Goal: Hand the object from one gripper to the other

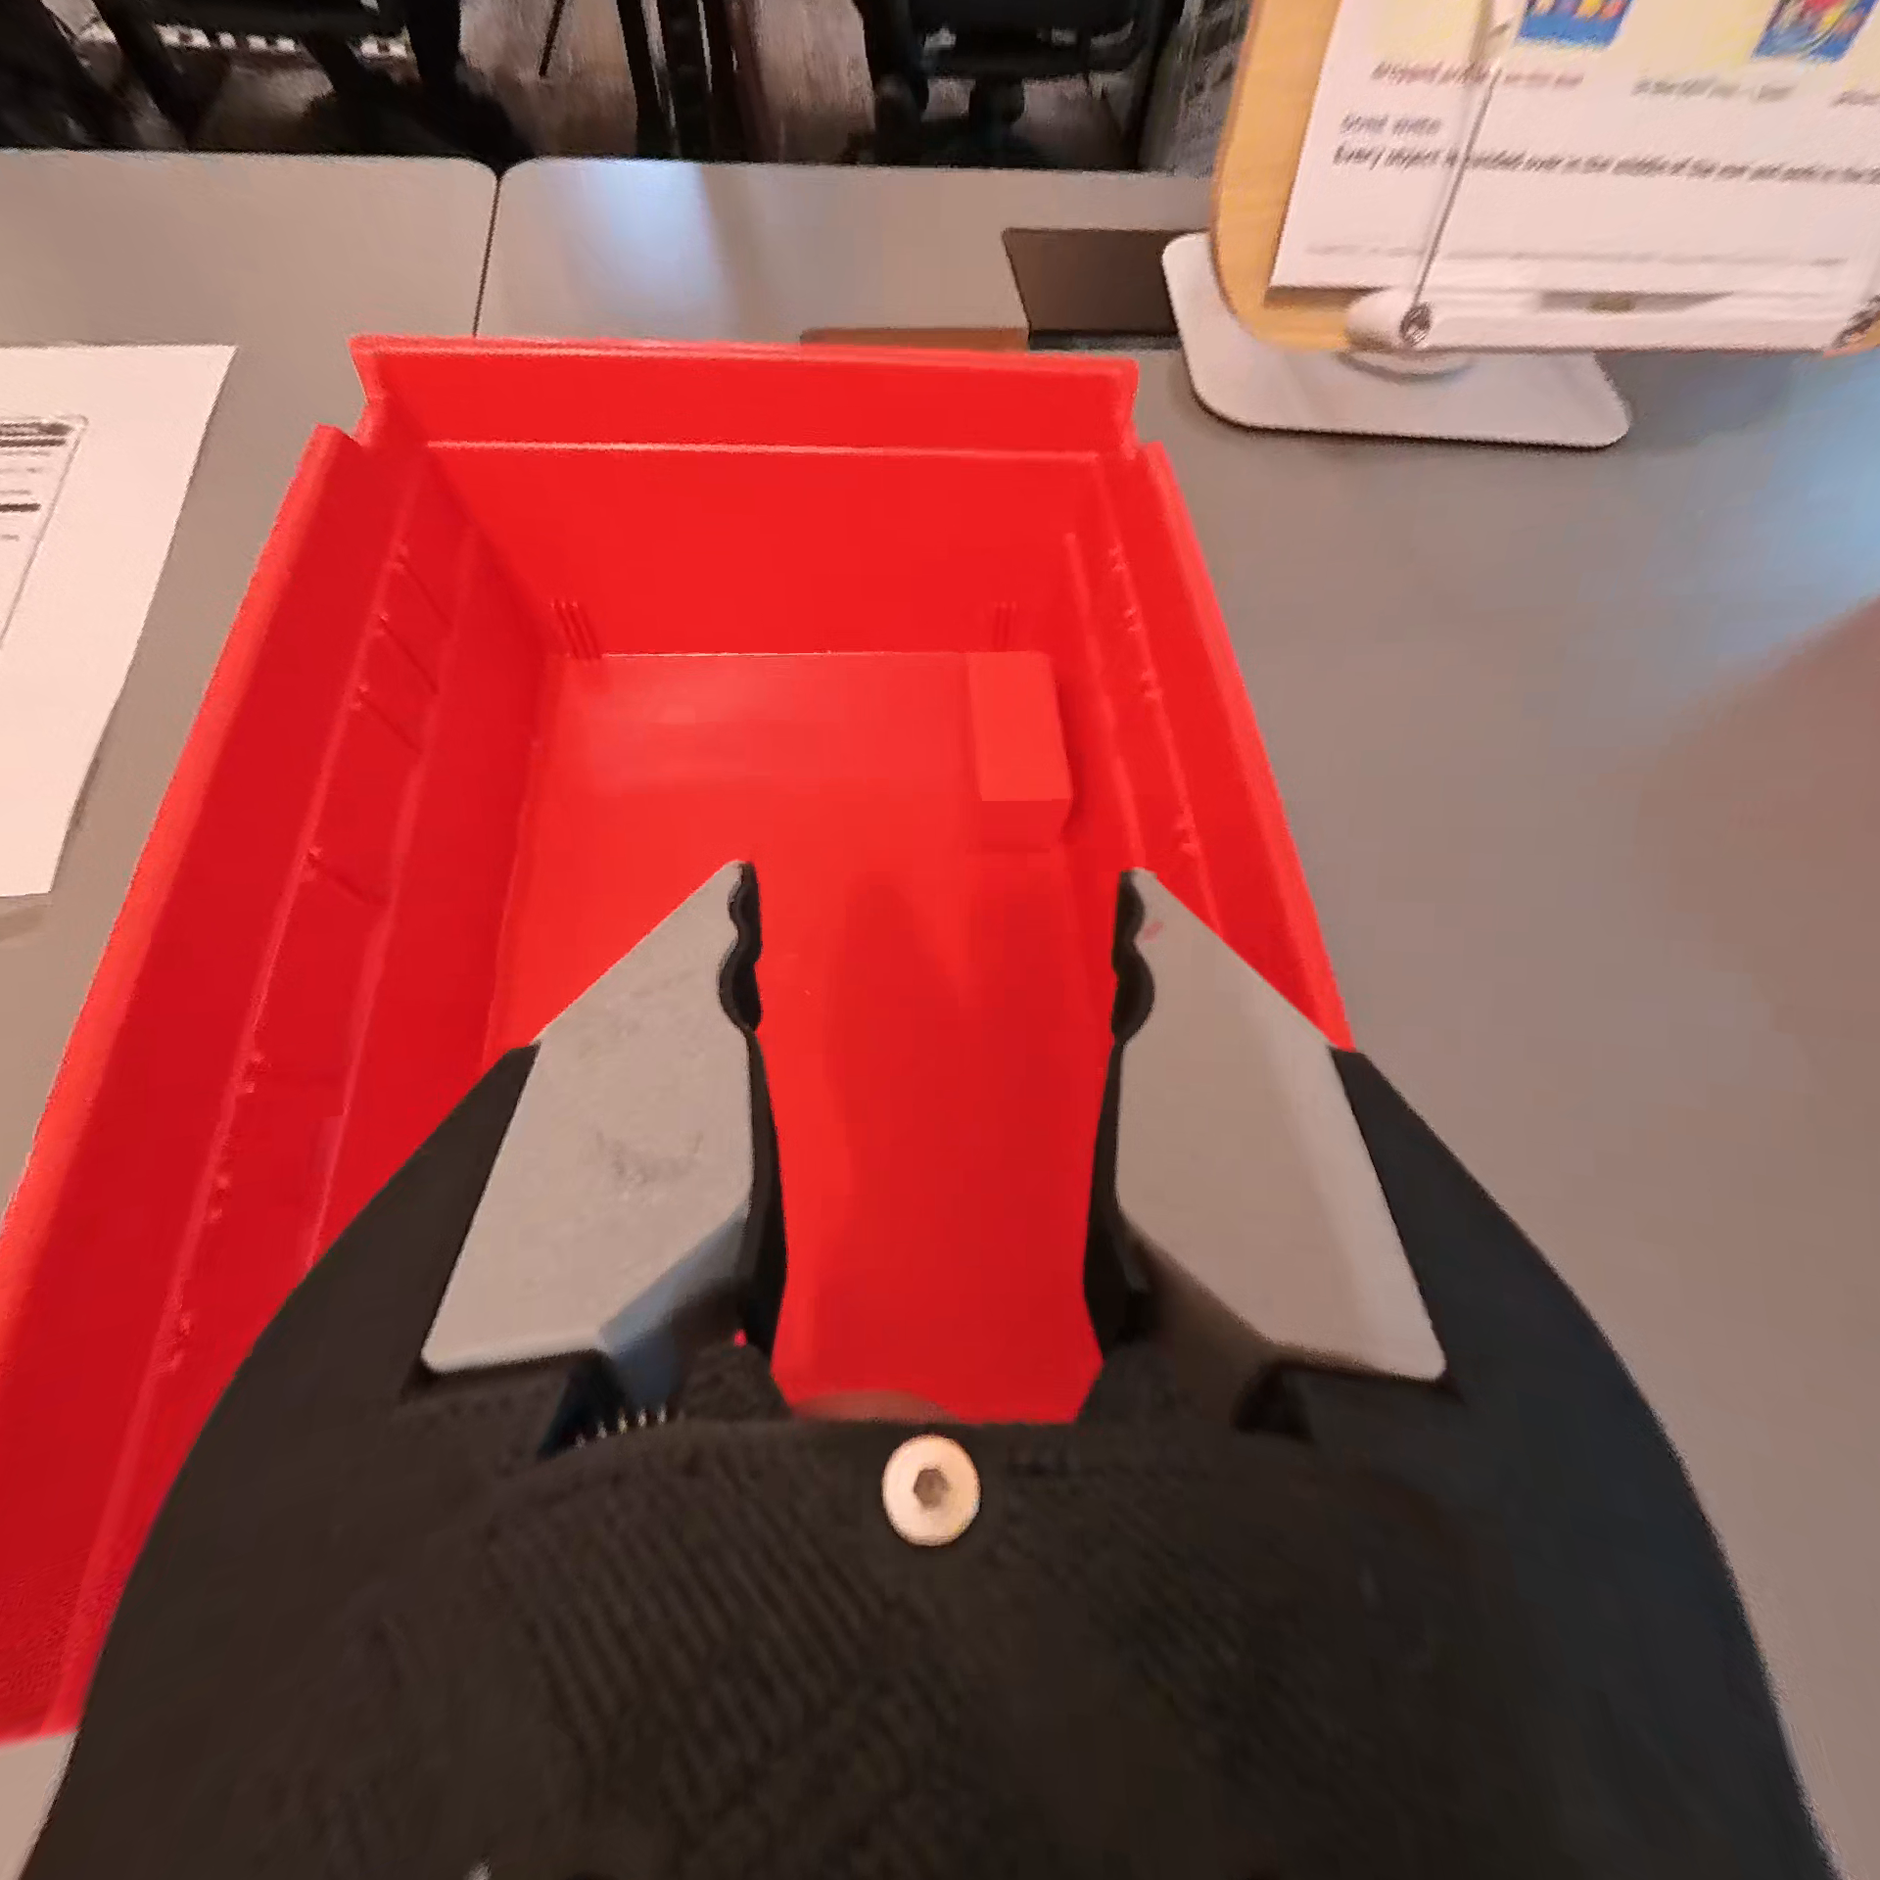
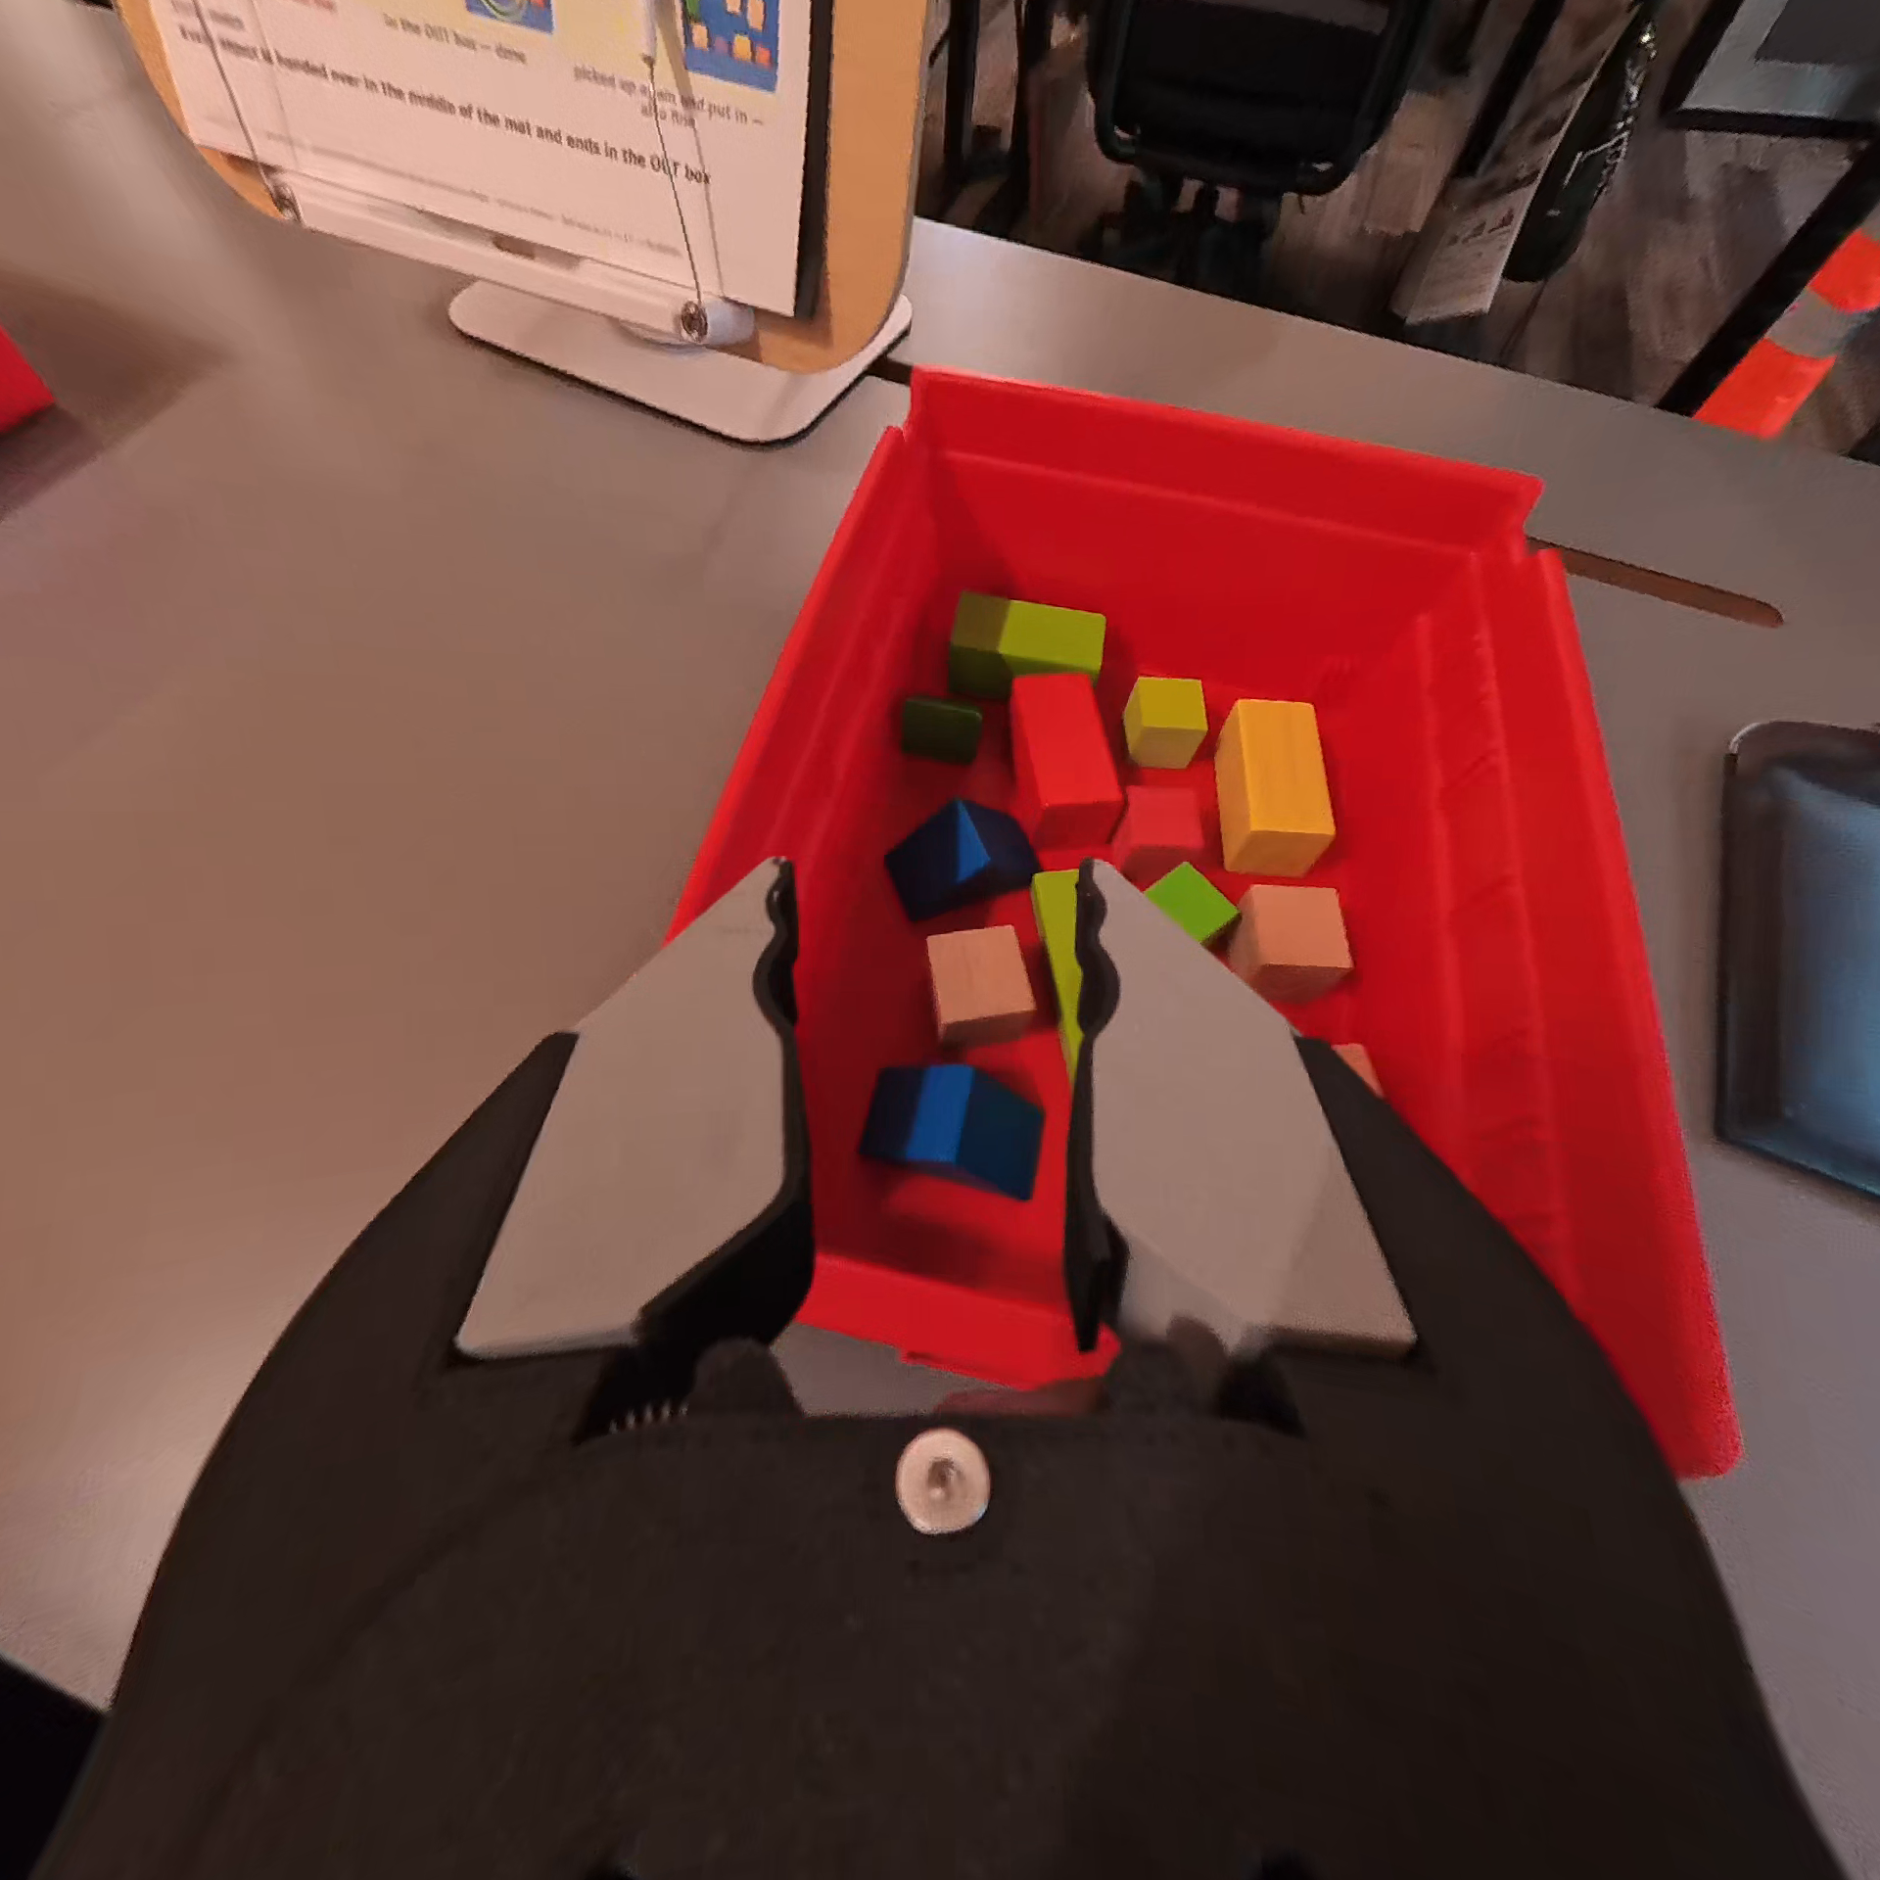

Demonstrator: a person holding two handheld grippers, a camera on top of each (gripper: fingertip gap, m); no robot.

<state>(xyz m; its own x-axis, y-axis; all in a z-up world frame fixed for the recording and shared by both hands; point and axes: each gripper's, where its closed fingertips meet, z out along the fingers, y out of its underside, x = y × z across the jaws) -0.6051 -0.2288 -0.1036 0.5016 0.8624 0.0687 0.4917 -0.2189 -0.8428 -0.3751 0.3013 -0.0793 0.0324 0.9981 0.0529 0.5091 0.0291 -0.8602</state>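
Both grippers stand open and empty, each over its own red bin, so the step in hand looks like the start of a fresh cycle: one block delivered, the next not yet picked. The left gripper [image 1: 936,916] hangs with its fingers spread above a bin [image 1: 336,916] that holds a single red block [image 1: 1017,753] in the far right corner. The right gripper [image 2: 936,916] hangs with its fingers apart over the near end of a second bin [image 2: 1587,916] filled with loose blocks; nothing is pressed between its pads. Directly between its fingertips, lower down, lie a tan cube [image 2: 979,982] and a thin light-green piece [image 2: 1058,946] that runs close along the right finger. The next move probably calls for lowering onto one block alone; the green piece and a blue wedge [image 2: 951,1129] crowd the tan cube. A document stand [image 2: 671,336] rests on the grey table [image 2: 356,763], well apart.
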